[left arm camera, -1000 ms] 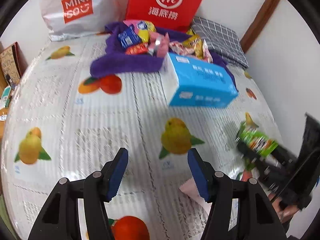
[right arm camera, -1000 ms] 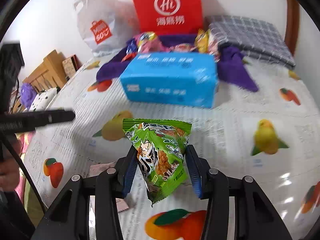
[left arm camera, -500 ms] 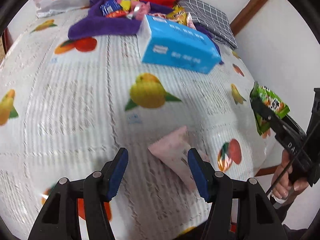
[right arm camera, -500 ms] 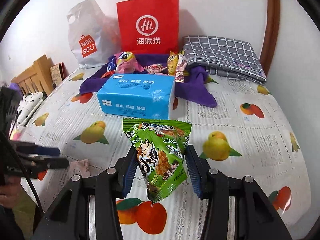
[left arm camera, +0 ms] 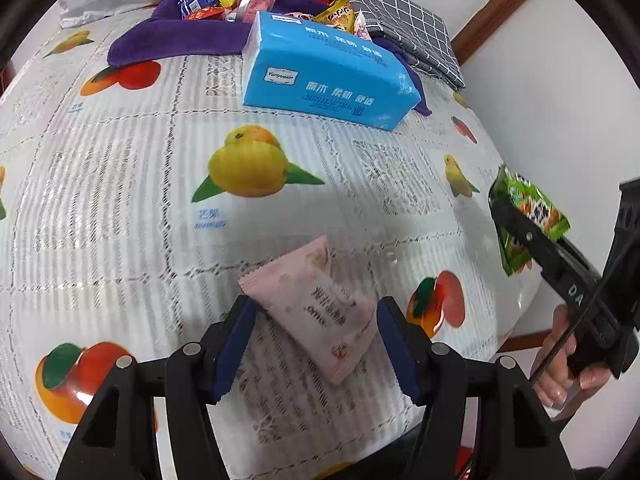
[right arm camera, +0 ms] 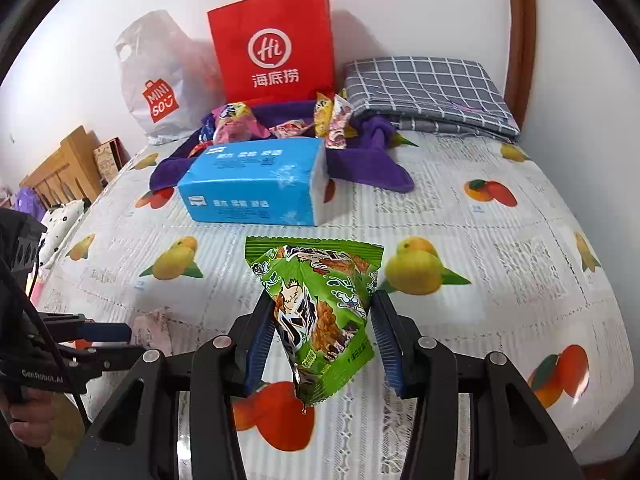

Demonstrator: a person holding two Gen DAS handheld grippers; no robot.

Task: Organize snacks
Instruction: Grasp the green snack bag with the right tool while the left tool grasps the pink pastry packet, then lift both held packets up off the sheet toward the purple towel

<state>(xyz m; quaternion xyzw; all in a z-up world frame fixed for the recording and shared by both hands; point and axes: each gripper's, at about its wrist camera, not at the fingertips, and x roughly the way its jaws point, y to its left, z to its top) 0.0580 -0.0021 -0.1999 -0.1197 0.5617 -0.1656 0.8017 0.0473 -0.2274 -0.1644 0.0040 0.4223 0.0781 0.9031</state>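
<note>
Left claw (left arm camera: 312, 340): spread wide, set down around the pink packet (left arm camera: 314, 304), one pad at each side; no contact can be confirmed. The packet lies flat on the bed (left arm camera: 120, 184), near edge, skewed to the claw axis.

Right claw (right arm camera: 320, 336): pinched on the green snack bag (right arm camera: 318, 308), which is held clear of the bed, upright, its crimped top seal towards the far side.

Remaining snacks (right arm camera: 280, 122) are seen heaped on a purple cloth (right arm camera: 360, 160) at the far side, behind a blue tissue pack (right arm camera: 256, 182). A red paper bag (right arm camera: 272, 44) and a white plastic bag (right arm camera: 160, 80) stand against the wall.

Step in hand (judged): pickup of the pink packet by the left claw.
- The packet is best squared between the pads before closing; as it lies, a corner may be caught first and the packet twisted.
- The pads should be kept low, close to the sheet, so the thin packet is not passed over.
- The closure is best made slowly; the film looks slick, and the contents may be crushed.
- The bedsheet could be nipped along with the packet.

Materials:
- Pink packet: matte film, flat pillow form, serrated end seals.
- Green bag: glossy printed film, puffed, tapered below.
- Bed cover: ribbed white weave, fruit print, soft underlay.
- Tissue pack: smooth wrap, block-shaped.
</note>
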